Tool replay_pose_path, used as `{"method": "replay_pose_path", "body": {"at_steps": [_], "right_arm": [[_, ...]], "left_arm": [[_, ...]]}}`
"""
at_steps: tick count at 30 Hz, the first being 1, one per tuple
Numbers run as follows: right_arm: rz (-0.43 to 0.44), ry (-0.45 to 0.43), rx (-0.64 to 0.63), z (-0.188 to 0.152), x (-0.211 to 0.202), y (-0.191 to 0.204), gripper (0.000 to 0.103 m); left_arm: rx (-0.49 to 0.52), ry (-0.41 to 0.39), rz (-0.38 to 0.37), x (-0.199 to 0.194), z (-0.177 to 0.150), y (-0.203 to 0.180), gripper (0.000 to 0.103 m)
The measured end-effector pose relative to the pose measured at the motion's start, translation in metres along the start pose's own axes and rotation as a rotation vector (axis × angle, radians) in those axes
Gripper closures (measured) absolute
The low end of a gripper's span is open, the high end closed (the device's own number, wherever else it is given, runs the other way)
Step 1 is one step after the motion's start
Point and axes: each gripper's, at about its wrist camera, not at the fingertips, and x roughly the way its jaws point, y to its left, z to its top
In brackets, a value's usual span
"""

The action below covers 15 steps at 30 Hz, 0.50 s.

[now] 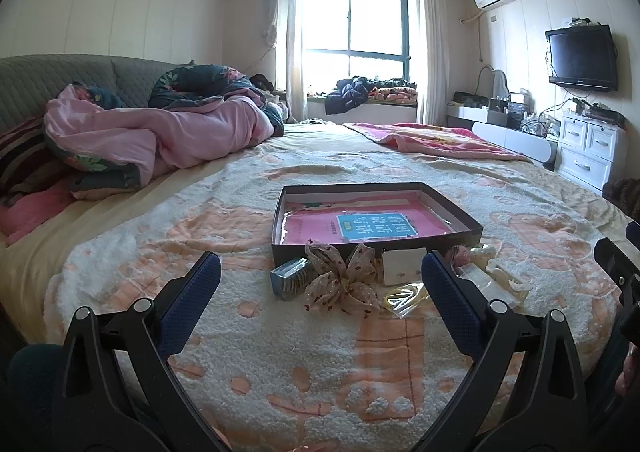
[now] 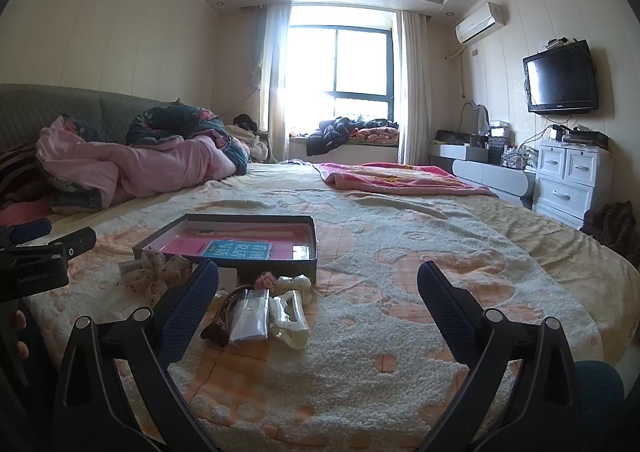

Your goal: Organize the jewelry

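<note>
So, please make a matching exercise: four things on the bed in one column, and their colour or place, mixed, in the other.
Things:
1. fabric bow
2. shallow box
3. book
4. quilt

Descriptions:
A. pink, bunched near the headboard
B. dark-walled, open
C. lying inside the box
D. dotted beige, in front of the box

Pairs: 1-D, 2-B, 3-C, 4-A

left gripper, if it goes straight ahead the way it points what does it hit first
Probably the polka-dot fabric bow, centred ahead of the open left gripper, then the dark shallow box; depth is unclear.
</note>
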Motion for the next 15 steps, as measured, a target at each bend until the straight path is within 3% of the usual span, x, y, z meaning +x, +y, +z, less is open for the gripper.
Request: {"method": "replay_pose_path", "body": {"at_steps": [15], "right_arm": [[0.001,-0.001,-0.003,-0.0001,0.0057,0.0040,0.006]], "left_arm": [[0.001,-0.004,0.001,-0.0006,-0.0002,-0.0007,0.011]]}}
